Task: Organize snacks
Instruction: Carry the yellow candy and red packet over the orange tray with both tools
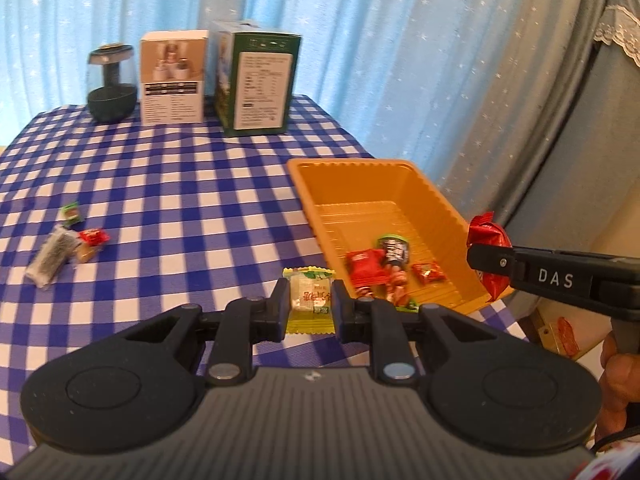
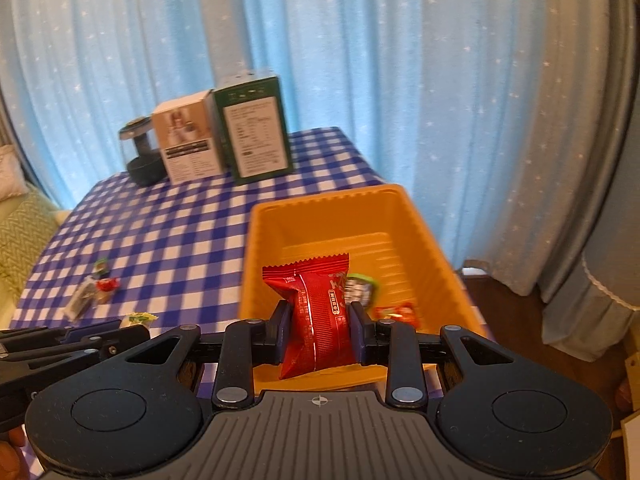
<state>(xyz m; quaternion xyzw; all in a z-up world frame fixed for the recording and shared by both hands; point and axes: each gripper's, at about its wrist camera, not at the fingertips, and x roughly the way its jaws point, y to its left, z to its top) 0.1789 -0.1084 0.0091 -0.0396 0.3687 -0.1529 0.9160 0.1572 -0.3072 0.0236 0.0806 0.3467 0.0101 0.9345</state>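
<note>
Orange tray (image 2: 420,236): ribbed plastic, rectangular, on checked counter (image 1: 180,184)
Left tongs (image 1: 310,304): pinching crinkly yellow-green packet (image 1: 311,294)
Right tongs (image 2: 319,330): pinching glossy red pillow packet (image 2: 318,312) above tray

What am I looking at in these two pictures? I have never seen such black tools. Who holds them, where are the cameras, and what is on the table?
A person holds one pair of hand-operated tongs in each hand; there is no robot arm. Each pair carries a wide-angle camera that looks along its two fingers, so one picture is from the left tool and the other from the right.

The left tongs are shut on a yellow-green wrapped snack. The right tongs are shut on a red snack packet, above the orange tray.

The tray stands on a blue checked tablecloth and already holds a few wrapped snacks. More loose snacks lie to the left. At the back stand a white box, a green box and a dark jar.
</note>
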